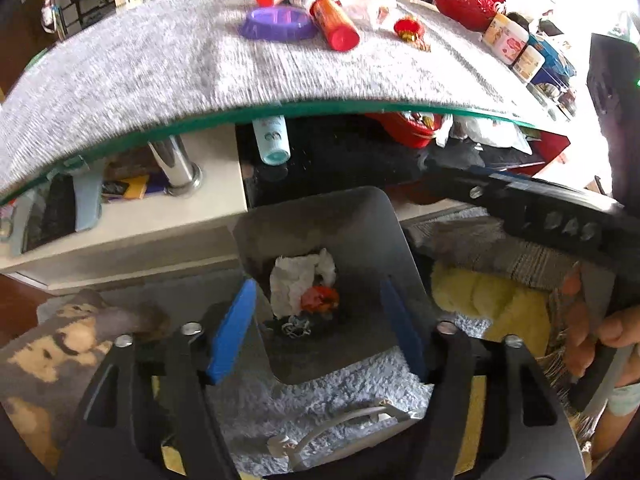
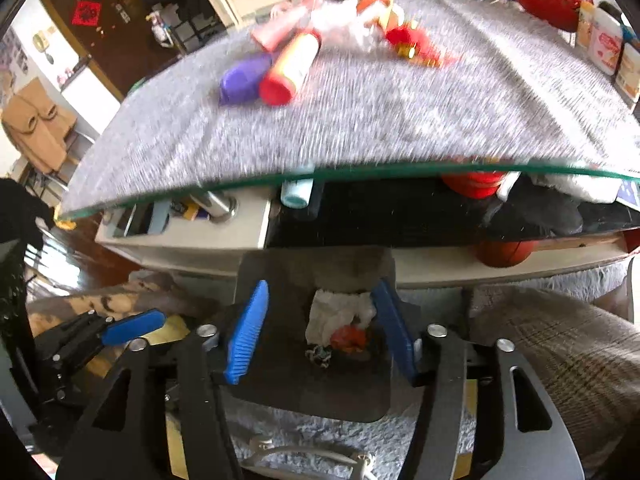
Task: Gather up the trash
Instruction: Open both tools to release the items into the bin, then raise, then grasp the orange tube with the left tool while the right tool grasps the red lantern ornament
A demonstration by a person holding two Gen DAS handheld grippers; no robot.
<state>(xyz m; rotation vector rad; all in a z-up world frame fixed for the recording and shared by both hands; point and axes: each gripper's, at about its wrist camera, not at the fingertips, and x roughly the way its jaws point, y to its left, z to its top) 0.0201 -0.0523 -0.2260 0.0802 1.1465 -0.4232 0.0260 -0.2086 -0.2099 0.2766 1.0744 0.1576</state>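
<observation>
**Both claws empty above the bin; table litter still to fetch**

Nearest: left gripper [image 1: 316, 332] points steeply down, blue pads spread wide, nothing between them. Right gripper [image 2: 320, 330] likewise: jaws parted, no object pinched. Both released. In the right wrist view the left gripper's blue finger shows at the lower left, just beside the right one.

Directly below both: a dark square trash bin [image 1: 320, 216] standing on a pale shaggy rug [image 1: 340, 392]. Inside it lie a crumpled white tissue [image 1: 298, 280], an orange-red wrapper [image 1: 320, 298] touching the tissue, and a small dark tangled scrap [image 1: 296, 326] nearer the camera. All three rest on the bin floor, framed between the open pads but well below them, apart from the fingers.

Judgement: these pieces count as collected; the drop looks complete for this round.

Farther: glass table edge, grey mat [image 1: 160, 72] on top. Still lying there: a purple dish [image 1: 276, 24], an orange bottle with a red cap [image 1: 334, 24] on its side, a pink tube beyond it, crinkled clear plastic, a small red ornament [image 1: 408, 29]. Which of these are trash I cannot tell for sure; the plastic wrap seems likeliest.

Left to do, as I read it: return to the tabletop for more.
</observation>
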